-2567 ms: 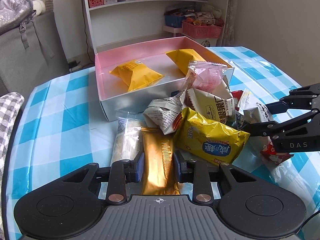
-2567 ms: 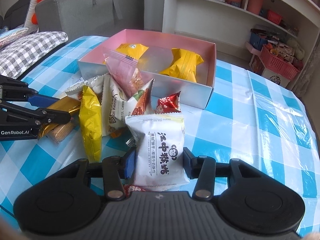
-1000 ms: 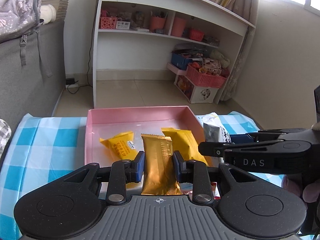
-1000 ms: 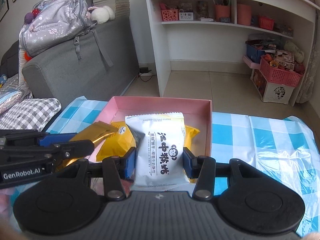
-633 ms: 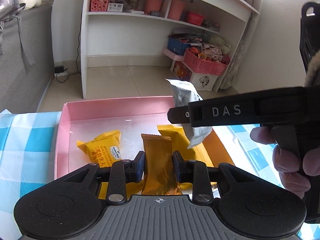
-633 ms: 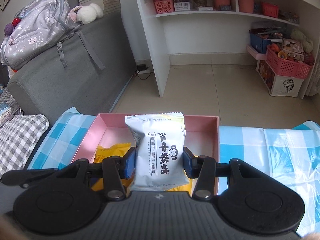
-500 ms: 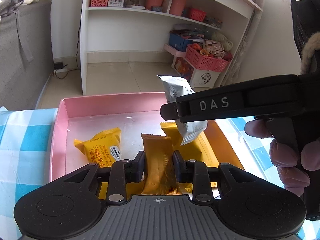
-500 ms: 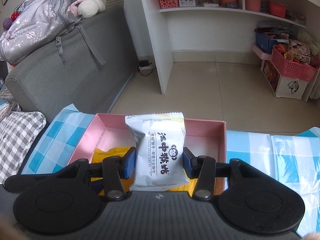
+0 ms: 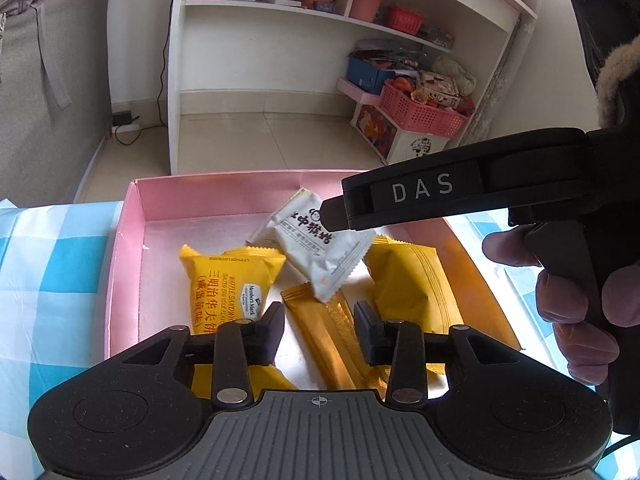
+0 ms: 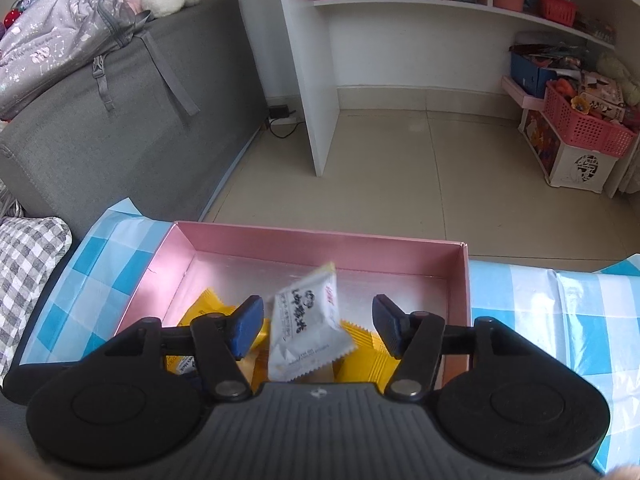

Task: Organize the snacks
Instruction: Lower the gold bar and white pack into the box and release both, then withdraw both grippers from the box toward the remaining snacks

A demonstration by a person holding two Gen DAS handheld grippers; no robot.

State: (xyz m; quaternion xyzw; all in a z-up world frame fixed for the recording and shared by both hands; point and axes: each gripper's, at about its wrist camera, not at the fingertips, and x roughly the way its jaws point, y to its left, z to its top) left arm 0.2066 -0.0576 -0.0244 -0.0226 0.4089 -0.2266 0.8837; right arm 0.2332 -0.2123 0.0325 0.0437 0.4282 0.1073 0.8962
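Both grippers sit over the pink box (image 9: 124, 264) on the blue-checked tablecloth (image 9: 48, 264). Left gripper (image 9: 319, 332): jaws opening, pads clear of the gold bar packet (image 9: 332, 340), which lies between them on the box floor. Right gripper (image 10: 318, 330): jaws opening too, pads off the white snack packet (image 10: 306, 326), which sits tilted between them, not gripped; in the left view it lies across the top end of the gold bar, under the right gripper's finger. Two yellow packets in the box as well: the yellow waffle packet (image 9: 228, 284) left of the bar, the plain yellow packet (image 9: 408, 280) on its right. A hand (image 9: 568, 292) wraps the right gripper's handle.
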